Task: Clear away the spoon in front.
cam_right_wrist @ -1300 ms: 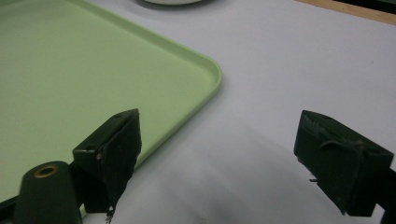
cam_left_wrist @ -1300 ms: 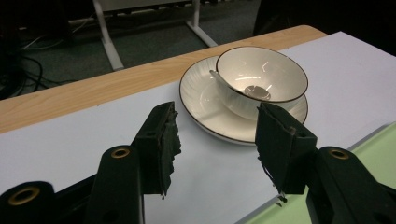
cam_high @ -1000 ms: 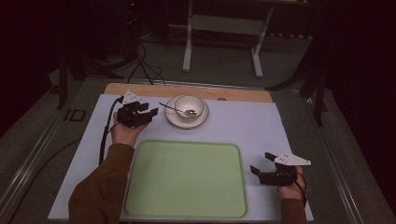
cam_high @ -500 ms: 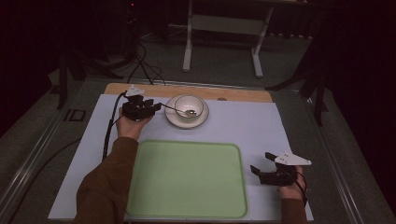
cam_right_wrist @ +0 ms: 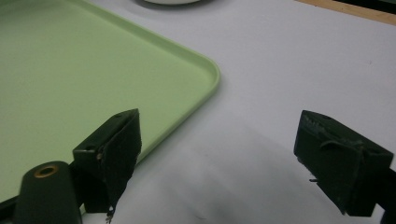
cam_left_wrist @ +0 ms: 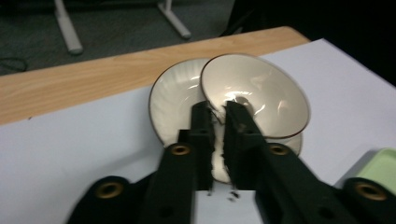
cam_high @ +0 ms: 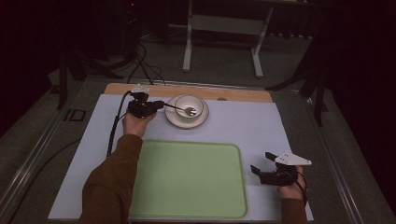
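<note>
Tongs on the left (cam_high: 159, 104) reach for the spoon (cam_high: 180, 108), whose handle sticks out over the near-left rim of the bowl (cam_high: 189, 106); the bowl sits on a saucer (cam_high: 173, 118) at the far side of the tabletop (cam_high: 261, 126), just beyond the green tray (cam_high: 187, 179). In the left gripper view the jaws stand nearly pressed together around the handle, but whether they actually pinch the metal I cannot tell (the jaws themselves cover that spot). The right tongs (cam_high: 261, 164) rest spread wide and empty near the tray's right corner, well apart from the crockery.

Risks, as I judge them: a thin spoon handle gripped near its tip can swivel between the pads, so the spoon's bowl end may droop and clatter back or drag on the rim. If the lift goes sideways rather than upward, the spoon could lever the light bowl and tip it or slide it off the saucer. A grip closed off-centre may let the handle squirt out altogether. Nothing steadies the bowl, since the other hand is far off.
</note>
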A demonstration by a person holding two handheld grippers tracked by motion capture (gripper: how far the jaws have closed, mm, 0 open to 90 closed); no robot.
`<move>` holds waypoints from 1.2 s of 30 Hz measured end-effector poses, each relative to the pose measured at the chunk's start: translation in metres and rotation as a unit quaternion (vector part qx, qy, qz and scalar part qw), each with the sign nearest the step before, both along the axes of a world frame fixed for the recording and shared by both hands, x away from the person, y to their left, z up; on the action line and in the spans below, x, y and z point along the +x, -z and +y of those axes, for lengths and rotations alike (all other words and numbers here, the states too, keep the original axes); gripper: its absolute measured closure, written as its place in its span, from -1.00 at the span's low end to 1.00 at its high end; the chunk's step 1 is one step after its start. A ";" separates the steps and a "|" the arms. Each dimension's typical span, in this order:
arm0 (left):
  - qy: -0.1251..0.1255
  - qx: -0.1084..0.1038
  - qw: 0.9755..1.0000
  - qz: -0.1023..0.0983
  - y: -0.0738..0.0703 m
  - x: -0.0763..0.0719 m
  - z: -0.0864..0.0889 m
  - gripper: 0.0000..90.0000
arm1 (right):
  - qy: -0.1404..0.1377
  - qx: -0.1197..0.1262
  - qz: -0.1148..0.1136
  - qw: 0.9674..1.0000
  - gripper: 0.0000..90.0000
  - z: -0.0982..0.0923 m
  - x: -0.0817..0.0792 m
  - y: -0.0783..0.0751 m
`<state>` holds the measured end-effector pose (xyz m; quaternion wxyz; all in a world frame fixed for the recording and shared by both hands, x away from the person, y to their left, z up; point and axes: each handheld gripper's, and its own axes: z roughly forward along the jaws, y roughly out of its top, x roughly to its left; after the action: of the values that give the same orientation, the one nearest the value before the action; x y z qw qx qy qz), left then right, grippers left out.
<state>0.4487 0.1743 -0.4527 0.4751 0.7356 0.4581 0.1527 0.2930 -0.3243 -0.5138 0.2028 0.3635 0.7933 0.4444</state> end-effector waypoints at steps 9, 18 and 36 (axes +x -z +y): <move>0.021 -0.002 0.999 -0.027 -0.003 -0.009 -0.008 0.99 | 0.000 -0.001 0.000 1.000 -0.67 0.000 0.000 0.000; 0.018 0.003 0.999 -0.042 -0.006 -0.014 -0.011 0.99 | 0.000 -0.001 0.000 1.000 -0.67 0.000 0.000 0.000; 0.007 -0.010 0.998 -0.069 -0.024 -0.028 0.007 0.99 | 0.000 -0.002 0.003 1.000 -0.67 0.000 0.000 0.000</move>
<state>0.4203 0.1809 -0.4283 0.5141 0.7215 0.4208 0.1953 0.2932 -0.3240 -0.5141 0.2014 0.3644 0.7948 0.4415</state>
